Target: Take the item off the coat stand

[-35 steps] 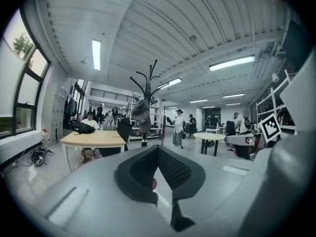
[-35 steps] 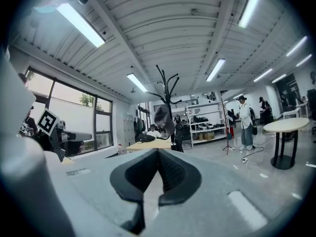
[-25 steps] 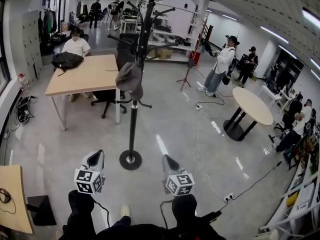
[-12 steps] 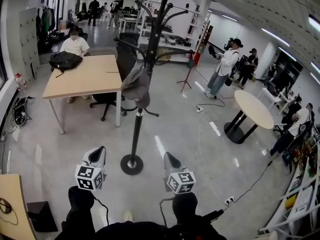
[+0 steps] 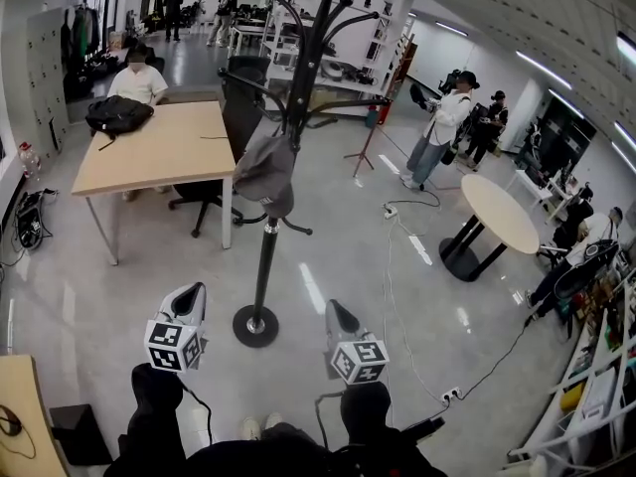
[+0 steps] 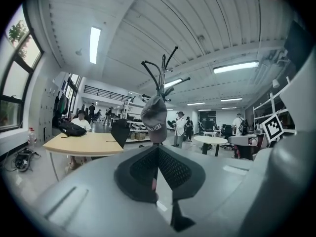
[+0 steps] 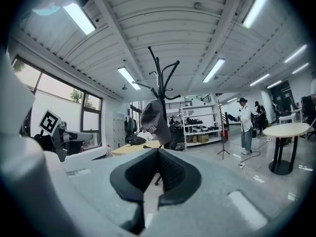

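While the cap (image 5: 263,172) hangs on the stand (image 5: 265,266), no part of the task counts as done. The cap sits about halfway up, on the stand's left side, untouched.

Left to do, by my reading:
- close the gap to the stand
- raise a gripper to the cap
- open the jaws, take hold and lift the cap clear of the stand

Pose:
- Left gripper (image 5: 188,298) is low and near, left of the stand's base (image 5: 255,326), and points far toward the stand. Its jaws are pressed together with nothing between them. Its own view shows the pads meeting and the cap well beyond.
- Right gripper (image 5: 339,314) is at about the same height, right of the base, and points the same way. Its jaws are also together and empty.
- In the head view the base lies between the two grippers.
- Both grippers are well apart from the cap, which is above and beyond them
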